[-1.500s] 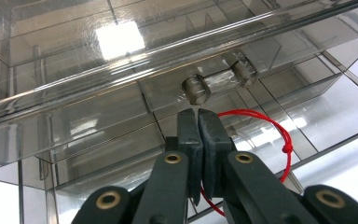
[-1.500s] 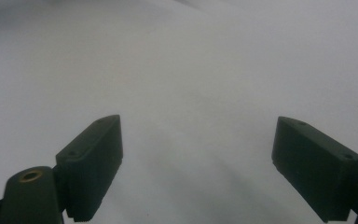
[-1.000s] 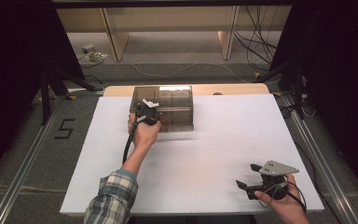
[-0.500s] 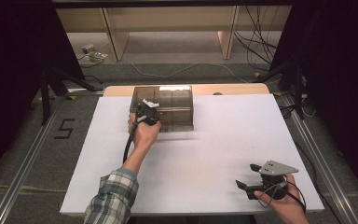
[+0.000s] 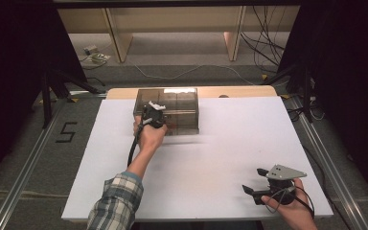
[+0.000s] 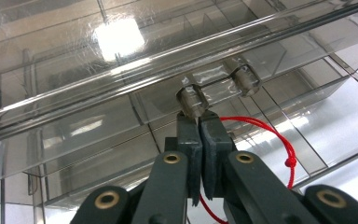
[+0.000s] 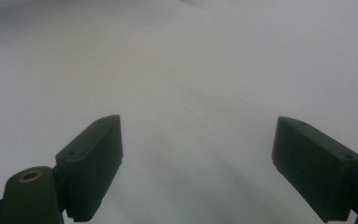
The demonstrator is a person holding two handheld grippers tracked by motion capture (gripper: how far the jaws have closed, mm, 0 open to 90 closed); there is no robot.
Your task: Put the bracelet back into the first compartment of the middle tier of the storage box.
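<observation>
A clear plastic drawer box (image 5: 182,103) stands at the far middle of the white table (image 5: 230,143). My left gripper (image 5: 154,111) is against its front, held by a hand with a plaid sleeve. In the left gripper view its jaws are shut (image 6: 199,116), tips touching the underside of the left knob of a clear drawer handle (image 6: 216,86). I cannot tell whether anything is pinched. A red string (image 6: 279,142) with a knot lies behind the plastic beside the jaws. My right gripper (image 5: 253,180) rests open near the table's front right, nothing between its fingers (image 7: 93,163).
The box has several clear compartments (image 6: 307,116). White tabletop spreads between the two hands. Beyond the table's far edge are wooden shelf legs (image 5: 117,40) and cables (image 5: 263,43) on the floor. Metal rails (image 5: 26,167) run along both sides.
Both hands stay where they were. A faint blur now shows along the bottom front edge of the box.
</observation>
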